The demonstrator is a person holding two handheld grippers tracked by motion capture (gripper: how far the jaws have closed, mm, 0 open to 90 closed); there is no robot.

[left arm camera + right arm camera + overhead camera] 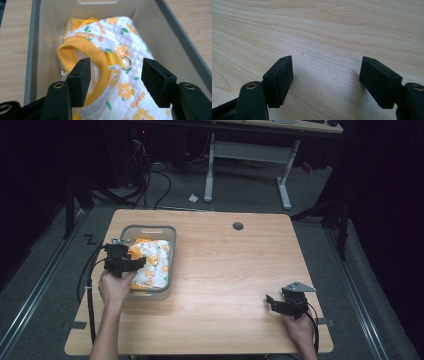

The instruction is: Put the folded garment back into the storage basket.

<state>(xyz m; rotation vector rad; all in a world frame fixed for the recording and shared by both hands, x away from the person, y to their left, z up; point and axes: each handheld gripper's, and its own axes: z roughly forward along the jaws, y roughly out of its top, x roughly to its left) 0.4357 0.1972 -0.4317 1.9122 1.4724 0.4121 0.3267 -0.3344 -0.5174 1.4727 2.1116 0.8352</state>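
Jaws of both the left gripper (116, 75) and right gripper (325, 80) stand apart, the left over the quilted garment (120, 82) in the bin (172, 32).

light wooden table (225, 270), grey bin (170, 265) on its left side, holding a quilted garment (152, 262)

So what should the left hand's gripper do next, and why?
Probably lift straight up and away from the bin. The left gripper hangs open over the flowered garment, which already lies inside the bin, and its pads stand apart from the cloth. The right gripper sits open over the bare table.
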